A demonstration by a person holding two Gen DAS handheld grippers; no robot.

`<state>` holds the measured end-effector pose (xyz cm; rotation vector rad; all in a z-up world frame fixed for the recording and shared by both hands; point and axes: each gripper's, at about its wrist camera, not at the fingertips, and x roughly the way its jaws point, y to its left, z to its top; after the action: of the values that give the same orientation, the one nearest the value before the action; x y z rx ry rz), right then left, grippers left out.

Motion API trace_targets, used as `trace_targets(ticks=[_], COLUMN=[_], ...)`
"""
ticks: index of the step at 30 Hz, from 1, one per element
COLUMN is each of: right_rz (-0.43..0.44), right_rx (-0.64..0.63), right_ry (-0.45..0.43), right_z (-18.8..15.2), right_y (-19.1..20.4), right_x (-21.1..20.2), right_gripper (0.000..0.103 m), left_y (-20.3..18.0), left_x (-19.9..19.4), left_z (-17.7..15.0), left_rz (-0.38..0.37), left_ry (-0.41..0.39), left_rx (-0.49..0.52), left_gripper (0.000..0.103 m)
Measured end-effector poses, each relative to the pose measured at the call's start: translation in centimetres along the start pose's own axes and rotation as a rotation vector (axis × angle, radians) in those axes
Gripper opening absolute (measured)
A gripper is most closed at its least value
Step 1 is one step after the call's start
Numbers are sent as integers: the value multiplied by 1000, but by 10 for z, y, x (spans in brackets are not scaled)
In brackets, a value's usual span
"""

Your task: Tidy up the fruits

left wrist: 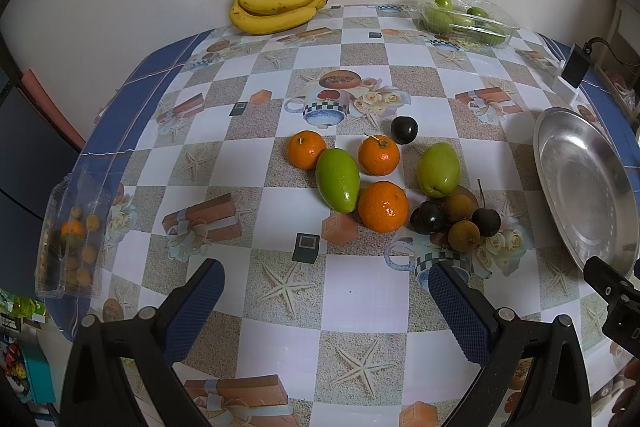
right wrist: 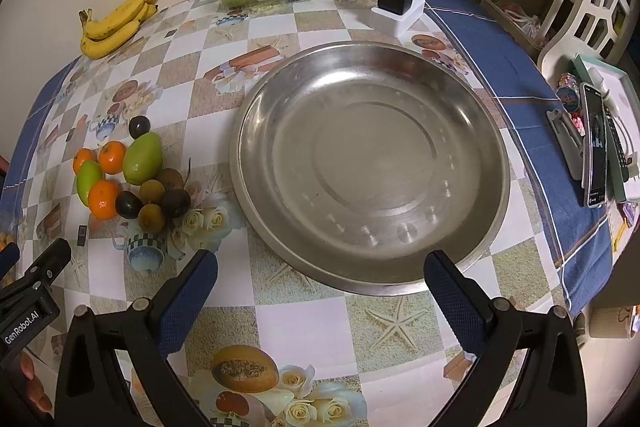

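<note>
Both tools are released and carry nothing: the left gripper point(left wrist: 326, 291) hangs with its jaws spread above the near part of the table point(left wrist: 360, 303), facing the loose fruit, and the right gripper point(right wrist: 320, 281) hangs equally spread at the near rim of the steel dish point(right wrist: 256, 131), which holds no fruit yet. The fruit pile lies around the middle of the table, just left of the dish: three oranges, the nearest one point(left wrist: 383, 206) touching a long green fruit point(left wrist: 337, 179), a second green fruit point(left wrist: 438, 169) beside a tight knot of brown fruits point(left wrist: 463, 235) and dark plums point(left wrist: 428, 218), and one dark plum point(left wrist: 404, 130) apart toward the far edge. Bananas point(left wrist: 276, 7) and a clear tray of green fruit point(left wrist: 466, 13) sit at the far edge; a clear box point(left wrist: 72, 239) with small fruit sits at the left edge. Judged risks: the round fruits touch one another, so closing on one may nudge its neighbours into rolling across the smooth cloth toward an edge; the small brown fruits may slip from wide pads; a fruit released high over the dish may bounce or roll out over its shallow rim
</note>
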<state>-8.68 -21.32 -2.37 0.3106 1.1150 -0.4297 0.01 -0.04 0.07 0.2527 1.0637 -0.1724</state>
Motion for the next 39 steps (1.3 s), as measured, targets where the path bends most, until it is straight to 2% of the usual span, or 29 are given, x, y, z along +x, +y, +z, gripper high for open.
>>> trace_targets(ticks=[39], right_rz=[0], right_rx=[-2], right_ry=[13], right_z=[-1], right_y=[1], right_x=[0], right_gripper=[103], left_y=[0], left_x=[0], left_z=[0], left_rz=[-2], left_ry=[3], left_rx=[-1], left_gripper=[103])
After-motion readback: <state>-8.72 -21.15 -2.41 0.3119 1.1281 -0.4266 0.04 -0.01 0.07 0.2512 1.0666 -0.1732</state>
